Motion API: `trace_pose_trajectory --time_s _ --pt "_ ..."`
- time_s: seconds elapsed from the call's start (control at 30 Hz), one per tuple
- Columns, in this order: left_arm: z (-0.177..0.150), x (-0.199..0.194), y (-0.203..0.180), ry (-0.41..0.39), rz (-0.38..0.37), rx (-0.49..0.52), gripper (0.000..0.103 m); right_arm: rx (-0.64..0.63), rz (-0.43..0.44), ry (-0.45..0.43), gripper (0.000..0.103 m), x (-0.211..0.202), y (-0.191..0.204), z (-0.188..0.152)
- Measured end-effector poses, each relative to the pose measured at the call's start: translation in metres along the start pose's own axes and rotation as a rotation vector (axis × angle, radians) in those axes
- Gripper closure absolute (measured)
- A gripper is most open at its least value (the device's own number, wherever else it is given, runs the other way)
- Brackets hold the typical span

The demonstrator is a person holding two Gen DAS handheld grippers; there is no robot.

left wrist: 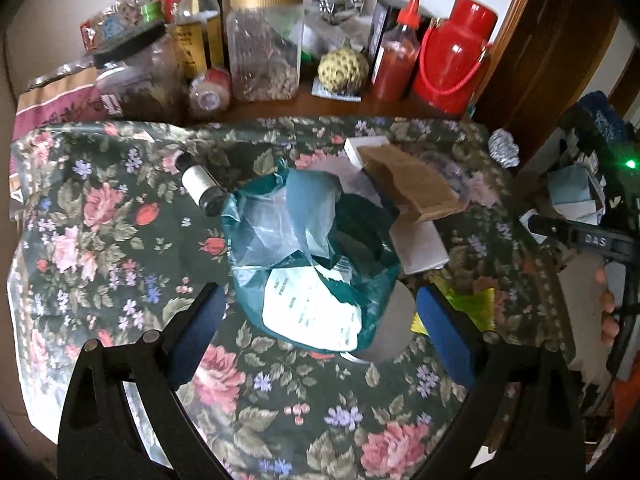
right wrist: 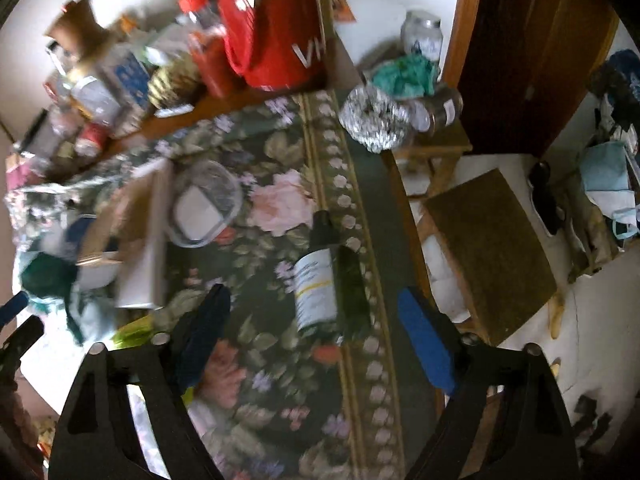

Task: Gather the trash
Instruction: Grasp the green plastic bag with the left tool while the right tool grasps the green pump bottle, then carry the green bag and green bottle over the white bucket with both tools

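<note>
A teal plastic bag (left wrist: pixel 316 256) lies open on the floral tablecloth (left wrist: pixel 100 240), with white paper in it. My left gripper (left wrist: pixel 316 312) is open and empty, its jaws on either side of the bag's near end. A small dark bottle (left wrist: pixel 200 188) lies left of the bag, a brown paper bag (left wrist: pixel 412 184) and white box (left wrist: pixel 420 248) to its right, a yellow-green wrapper (left wrist: pixel 468 304) by the right finger. My right gripper (right wrist: pixel 316 316) is open and empty above a dark bottle with a white label (right wrist: pixel 320 280). A foil ball (right wrist: pixel 376 120) sits at the table's far edge.
Jars, a sauce bottle (left wrist: pixel 396 56) and a red thermos (left wrist: pixel 456 52) crowd the table's back. A clear plastic lid (right wrist: pixel 204 208) lies on the cloth. A wooden stool (right wrist: pixel 488 252) and a door (right wrist: pixel 532 48) stand right of the table.
</note>
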State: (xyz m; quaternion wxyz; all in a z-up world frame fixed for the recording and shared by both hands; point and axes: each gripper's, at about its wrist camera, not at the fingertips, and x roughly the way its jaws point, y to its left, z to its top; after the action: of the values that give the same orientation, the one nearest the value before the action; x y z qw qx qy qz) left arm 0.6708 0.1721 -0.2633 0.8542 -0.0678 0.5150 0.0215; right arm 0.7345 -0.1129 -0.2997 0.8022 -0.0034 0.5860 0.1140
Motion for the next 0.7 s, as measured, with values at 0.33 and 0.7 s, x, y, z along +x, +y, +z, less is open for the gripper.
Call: trace_pose_trajectory --time_s 0.33,0.7 --pt "0.005 0.029 -0.001 0.037 -0.022 -0.017 0.023 0.002 -0.009 0.068 0.064 0.033 -0.004 0.005" --pt "0.001 0.007 0.002 0.014 -0.035 -0.060 0.074 -0.058 0.036 -0.021 0.064 -0.012 0.024 -0.023"
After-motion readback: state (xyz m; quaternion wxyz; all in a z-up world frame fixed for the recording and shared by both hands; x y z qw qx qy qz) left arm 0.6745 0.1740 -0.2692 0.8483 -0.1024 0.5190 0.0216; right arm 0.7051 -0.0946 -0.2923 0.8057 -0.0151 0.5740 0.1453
